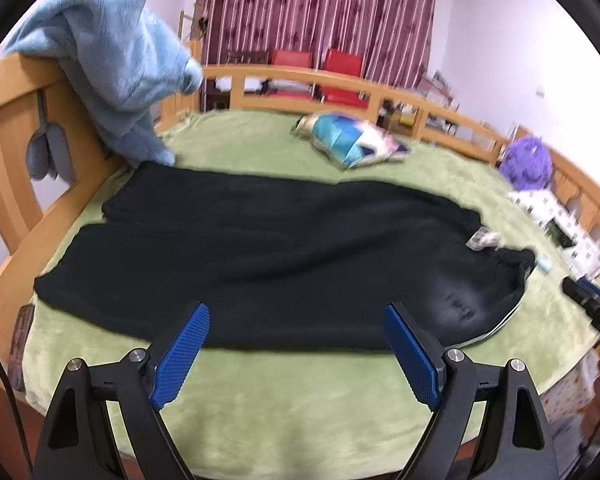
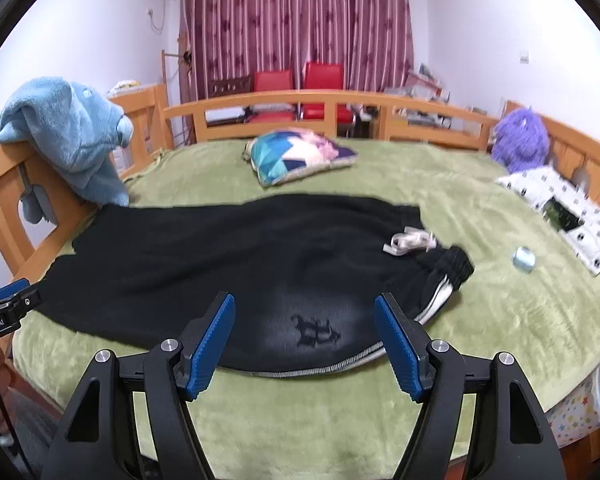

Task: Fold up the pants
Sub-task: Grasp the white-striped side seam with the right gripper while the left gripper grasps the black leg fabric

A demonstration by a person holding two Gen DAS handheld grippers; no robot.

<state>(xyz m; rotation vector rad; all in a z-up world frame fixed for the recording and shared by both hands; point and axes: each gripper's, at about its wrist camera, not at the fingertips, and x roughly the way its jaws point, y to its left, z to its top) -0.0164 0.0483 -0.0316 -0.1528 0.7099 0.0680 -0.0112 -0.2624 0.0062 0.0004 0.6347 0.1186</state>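
Black pants [image 1: 260,256] lie spread flat across the green bed cover, legs to the left, waistband [image 2: 452,268] with a white drawstring [image 2: 410,240] to the right, white side stripes along the near edge. My left gripper [image 1: 296,320] is open and empty, hovering over the pants' near edge around mid-leg. My right gripper [image 2: 304,312] is open and empty, above the near hip area by a dark printed logo [image 2: 316,332]. The left gripper also shows at the left edge of the right wrist view [image 2: 8,304]; the right gripper shows at the right edge of the left wrist view [image 1: 588,300].
The bed [image 2: 380,100] has wooden rails all round. A blue towel [image 2: 68,132] hangs on the left rail. A patterned cushion [image 2: 296,156], a purple fluffy toy [image 2: 520,140], a white pillow [image 2: 564,208] and a small blue object [image 2: 523,259] lie on the cover.
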